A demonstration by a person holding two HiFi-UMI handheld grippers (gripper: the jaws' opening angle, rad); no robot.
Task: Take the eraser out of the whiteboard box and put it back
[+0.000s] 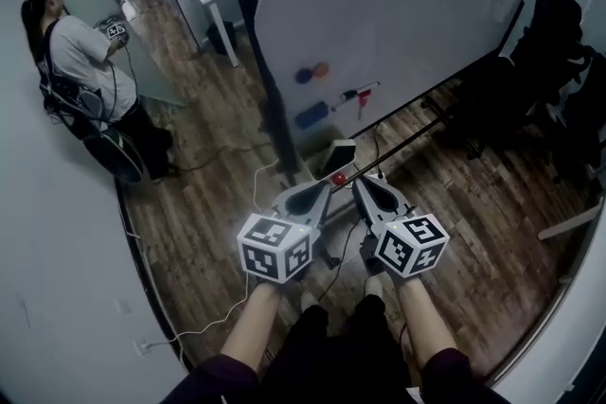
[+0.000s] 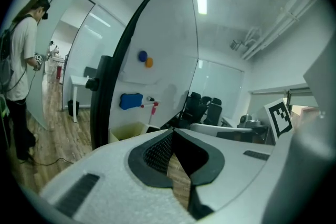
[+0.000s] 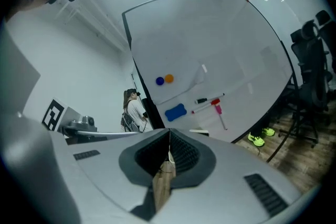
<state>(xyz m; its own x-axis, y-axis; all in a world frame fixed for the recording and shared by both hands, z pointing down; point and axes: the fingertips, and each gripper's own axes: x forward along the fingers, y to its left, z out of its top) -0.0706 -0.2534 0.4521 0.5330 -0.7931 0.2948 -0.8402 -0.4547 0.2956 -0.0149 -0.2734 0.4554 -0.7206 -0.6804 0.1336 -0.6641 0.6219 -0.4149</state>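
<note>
The person's forearms [image 1: 248, 326] are reaching forward over the wooden floor [image 1: 218, 194], each hand carrying a gripper topped by a marker cube [image 1: 275, 247].

The left gripper [image 1: 327, 185] is pointing towards the foot of the whiteboard. In the left gripper view its jaws are meeting at the tips [image 2: 172, 132] with nothing caught between them; only floor is showing through the gap behind the pads. The right gripper [image 1: 359, 184] is riding just beside it. Its own view shows its jaws [image 3: 169, 134] pressed together and carrying nothing.

Just past the two tips, a pale open box [image 1: 339, 153] is sitting at the base of the whiteboard [image 1: 417, 5]; in the left gripper view it is showing as a yellowish tub [image 2: 127, 131].

The blue eraser [image 1: 311, 115] is not lying in that box. It is clinging to the board's face above it [image 2: 130, 100], apart from both grippers and ahead of them. In the right gripper view it is showing just above the closed tips [image 3: 175, 112].

To its right, markers [image 1: 358, 93] are sticking to the board. Higher up, a blue and an orange magnet [image 1: 311, 72] are sitting side by side.

Dark office chairs [image 1: 559, 43] are standing off to the right. Far left, another person [image 1: 90, 71] is standing with a similar gripper in hand.
</note>
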